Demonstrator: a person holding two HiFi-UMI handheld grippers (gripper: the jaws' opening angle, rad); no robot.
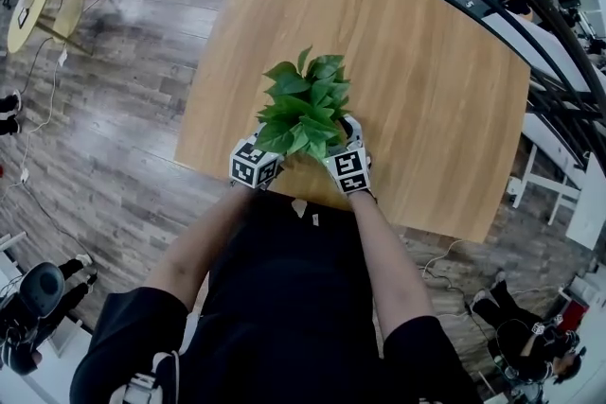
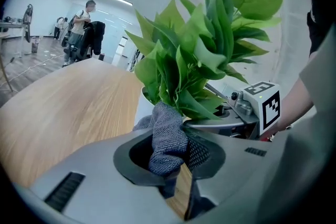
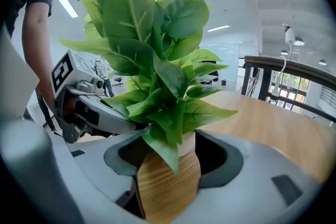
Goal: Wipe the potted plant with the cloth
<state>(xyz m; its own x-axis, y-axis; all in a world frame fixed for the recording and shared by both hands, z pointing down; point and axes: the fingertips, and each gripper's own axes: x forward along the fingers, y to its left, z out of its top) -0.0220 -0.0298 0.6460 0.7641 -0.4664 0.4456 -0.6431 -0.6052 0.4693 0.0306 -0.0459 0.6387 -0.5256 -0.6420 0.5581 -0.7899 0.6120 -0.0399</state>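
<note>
Left gripper (image 2: 177,168) clenched on the grey cloth (image 2: 168,136), and the cloth's top touches the lowest leaves of the plant (image 1: 305,104). Right gripper (image 3: 170,165) grips the wood-grain pot (image 3: 167,189) (jaws on both sides of it). The plant stands on the table (image 1: 426,80) near its near edge, between the two grippers

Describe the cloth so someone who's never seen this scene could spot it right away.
Find the wooden table, then the leafy potted plant near the edge nearest the person. At the plant's left, the left gripper pinches a bunched cloth at the foot of the leaves. It is grey and knitted-looking, the only soft fabric among green leaves and hard plastic.
</note>
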